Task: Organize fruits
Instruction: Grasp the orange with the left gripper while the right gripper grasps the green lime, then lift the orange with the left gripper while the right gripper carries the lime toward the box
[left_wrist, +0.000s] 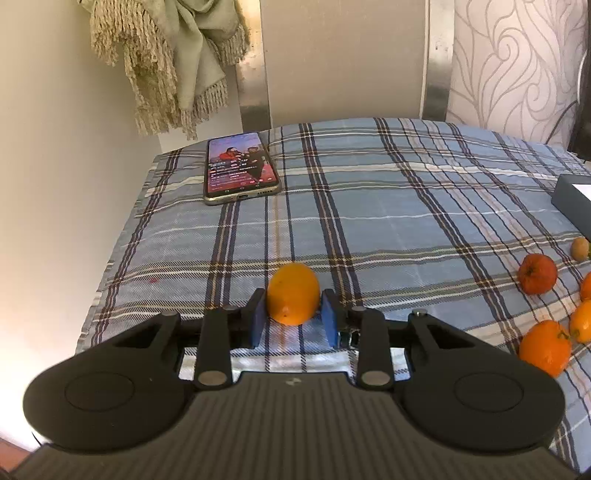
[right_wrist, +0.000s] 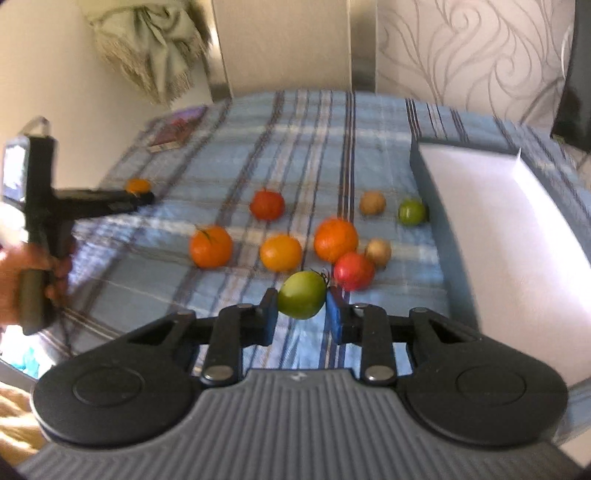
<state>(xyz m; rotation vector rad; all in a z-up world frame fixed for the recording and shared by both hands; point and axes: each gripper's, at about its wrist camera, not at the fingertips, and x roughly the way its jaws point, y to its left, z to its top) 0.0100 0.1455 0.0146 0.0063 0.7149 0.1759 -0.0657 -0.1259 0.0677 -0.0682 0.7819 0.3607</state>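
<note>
With both jaws nearly closed, left gripper pinching the orange fruit and right gripper the green fruit, both round: either may squirt out onto the desk.

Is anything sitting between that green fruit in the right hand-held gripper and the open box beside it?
Nothing visible blocks it. The green fruit is clamped in the right hand-held gripper, and the open box lies just to its right. A red fruit sits close behind, off the direct line.
</note>
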